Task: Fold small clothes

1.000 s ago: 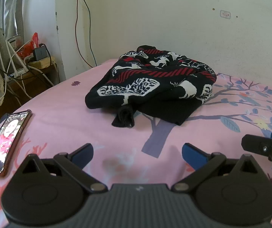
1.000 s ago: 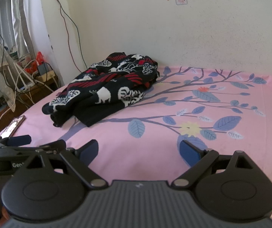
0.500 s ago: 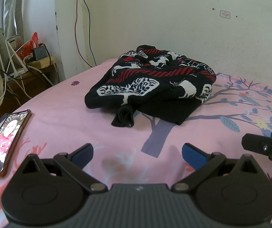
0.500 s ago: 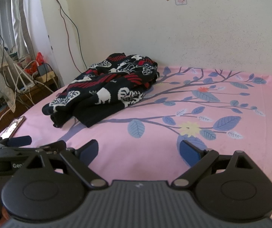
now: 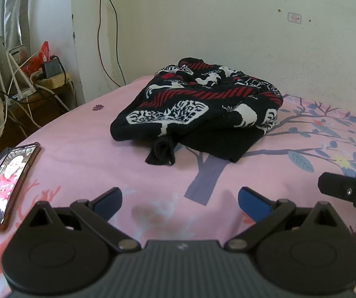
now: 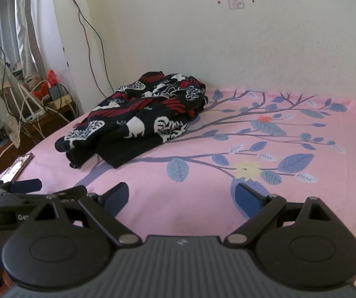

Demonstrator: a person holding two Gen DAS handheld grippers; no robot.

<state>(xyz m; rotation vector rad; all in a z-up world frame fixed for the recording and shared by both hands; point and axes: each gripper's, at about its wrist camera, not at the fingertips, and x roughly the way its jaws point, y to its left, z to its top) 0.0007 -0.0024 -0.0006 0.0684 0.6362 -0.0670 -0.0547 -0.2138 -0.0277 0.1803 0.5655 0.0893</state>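
A black knit sweater [image 5: 197, 109] with red stripes and white patterns lies bunched on the pink bed sheet [image 5: 83, 154], one dark sleeve end hanging toward me. In the right wrist view the same sweater [image 6: 140, 121] sits at the far left of the bed. My left gripper [image 5: 180, 198] is open, low over the sheet and well short of the sweater, nothing between its blue pads. My right gripper [image 6: 182, 195] is also open and empty, to the right of the left one, which shows at the left edge [image 6: 23, 186].
A phone [image 5: 6, 181] with a lit screen lies on the bed's left edge, a cable plugged in. Past that edge stands a low wooden stand with a charger and tangled cables [image 5: 46, 74]. A white wall [image 5: 227, 24] backs the bed. The tree-print sheet [image 6: 264, 154] stretches right.
Both grippers have stayed nearly still; the view has shifted only slightly. The sweater has not moved.
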